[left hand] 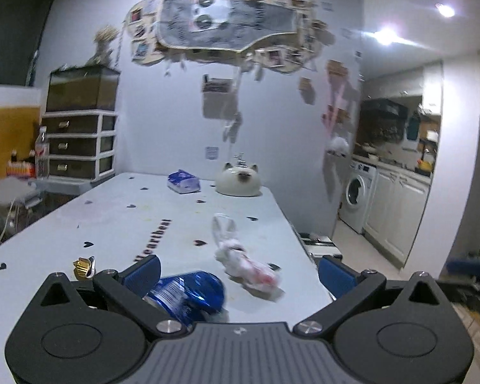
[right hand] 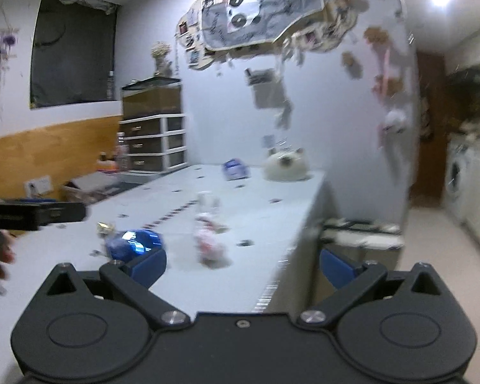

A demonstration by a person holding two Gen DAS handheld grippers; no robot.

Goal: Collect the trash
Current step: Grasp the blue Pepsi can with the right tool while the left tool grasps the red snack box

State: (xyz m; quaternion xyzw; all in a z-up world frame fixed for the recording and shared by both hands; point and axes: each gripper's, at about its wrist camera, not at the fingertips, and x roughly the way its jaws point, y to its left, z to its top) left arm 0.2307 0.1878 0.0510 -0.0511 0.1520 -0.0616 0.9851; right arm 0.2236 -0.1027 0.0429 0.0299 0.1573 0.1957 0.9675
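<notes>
A crumpled blue foil wrapper lies on the pale table, just in front of my left gripper, which is open and empty with its left pad next to the wrapper. A white crumpled plastic bag with red marks lies to its right. A small gold wrapper lies to the left. In the right wrist view the blue wrapper, the white bag and the gold wrapper show blurred. My right gripper is open and empty above the table's right edge.
A blue tissue pack and a white cat-shaped pot stand at the table's far end. A drawer unit stands at the back left. The table's right edge drops to the floor; a washing machine stands beyond.
</notes>
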